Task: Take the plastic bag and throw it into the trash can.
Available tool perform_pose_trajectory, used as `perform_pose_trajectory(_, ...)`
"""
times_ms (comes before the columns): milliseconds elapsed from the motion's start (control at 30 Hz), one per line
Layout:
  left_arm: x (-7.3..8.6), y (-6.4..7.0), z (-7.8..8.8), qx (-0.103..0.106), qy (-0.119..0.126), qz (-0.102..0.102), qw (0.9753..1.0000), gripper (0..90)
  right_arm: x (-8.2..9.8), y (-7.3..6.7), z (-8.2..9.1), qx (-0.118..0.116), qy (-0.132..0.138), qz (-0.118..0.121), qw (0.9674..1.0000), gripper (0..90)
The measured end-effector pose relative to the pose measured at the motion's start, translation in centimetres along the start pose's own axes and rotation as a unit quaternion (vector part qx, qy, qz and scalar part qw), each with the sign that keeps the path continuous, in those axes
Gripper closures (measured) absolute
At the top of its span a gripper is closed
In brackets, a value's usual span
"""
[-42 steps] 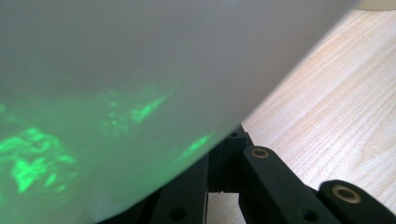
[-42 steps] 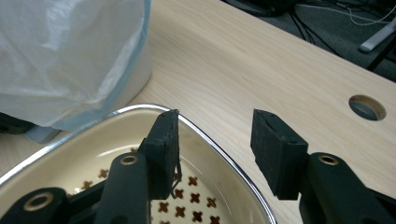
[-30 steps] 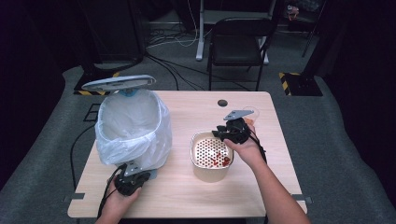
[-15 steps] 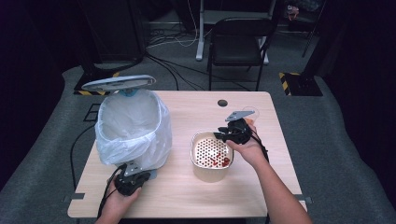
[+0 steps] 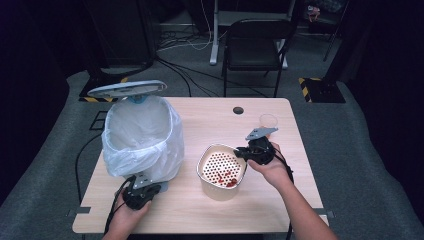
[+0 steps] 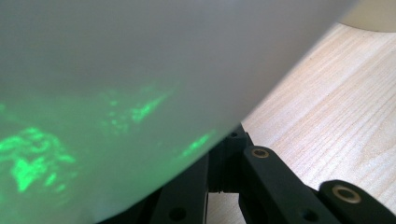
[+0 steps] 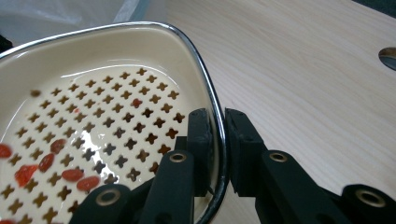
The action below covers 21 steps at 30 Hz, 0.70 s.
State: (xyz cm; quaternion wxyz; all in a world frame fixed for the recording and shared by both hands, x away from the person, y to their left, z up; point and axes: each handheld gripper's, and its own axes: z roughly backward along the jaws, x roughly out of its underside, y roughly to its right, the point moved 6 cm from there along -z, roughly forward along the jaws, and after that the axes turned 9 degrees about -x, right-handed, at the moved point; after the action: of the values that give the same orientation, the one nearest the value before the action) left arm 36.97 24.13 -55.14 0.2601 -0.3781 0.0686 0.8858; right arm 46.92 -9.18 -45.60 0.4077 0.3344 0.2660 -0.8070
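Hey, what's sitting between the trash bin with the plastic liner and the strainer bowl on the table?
Nothing: in the high view a narrow strip of bare table separates the lined bin from the strainer bowl.

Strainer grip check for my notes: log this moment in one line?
right gripper: closing on strainer rim | left gripper: shut at bin bag | berries in strainer

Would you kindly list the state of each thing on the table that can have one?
Bin: upright, lined with a white bag, lid raised.
Strainer bowl: upright, a few red bits lying inside.
Right gripper: jaws have just been closing, now clamped on the strainer bowl's rim, one inside, one outside.
Left gripper: shut, against the bin's base.
Clear cup: upright, apparently empty.
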Motion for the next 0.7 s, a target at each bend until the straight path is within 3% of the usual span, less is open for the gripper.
perform_pose_trajectory(433,0.0,0.1,-0.1,0.000,0.005,0.004,1.0000,90.0,1.6,-1.7,1.3,0.008,0.014,-0.031,0.9994,81.3)
perform_pose_trajectory(600,0.0,0.0,-0.1,-0.002,0.004,0.004,1.0000,90.0,2.0,-2.1,1.6,0.004,0.019,-0.033,0.9993,81.0)
perform_pose_trajectory(700,0.0,0.0,0.0,0.002,0.002,0.001,1.0000,90.0,2.0,-2.2,1.7,0.003,0.022,-0.033,0.9992,74.6)
